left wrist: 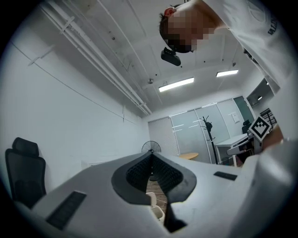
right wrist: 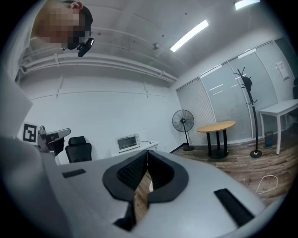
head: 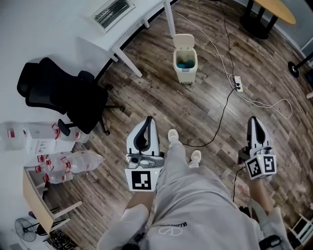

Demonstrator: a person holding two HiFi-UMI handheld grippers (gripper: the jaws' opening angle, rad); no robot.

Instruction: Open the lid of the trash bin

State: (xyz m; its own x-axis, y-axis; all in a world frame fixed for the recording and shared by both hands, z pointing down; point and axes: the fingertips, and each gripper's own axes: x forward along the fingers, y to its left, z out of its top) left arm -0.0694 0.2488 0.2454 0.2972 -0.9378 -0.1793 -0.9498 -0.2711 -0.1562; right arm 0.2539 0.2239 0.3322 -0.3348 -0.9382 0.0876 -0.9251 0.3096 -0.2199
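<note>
You hold two grippers: the left gripper (head: pixel 148 119) at six o'clock and the right gripper (head: pixel 253 118) at four. One trash bin (head: pixel 185 64) stands at twelve. Around you there is one black office chair (head: pixel 63 93) at ten, one white desk (head: pixel 73 24) at eleven with one toaster oven (head: pixel 113 11) on it, one round wooden table (head: pixel 279 10) at one, one power strip (head: pixel 238 84) at two and one fan (head: pixel 25 228) at eight. Two shoes (head: pixel 173 135) show at centre. The bottles (head: pixel 73 163) at nine are too bunched to count.
</note>
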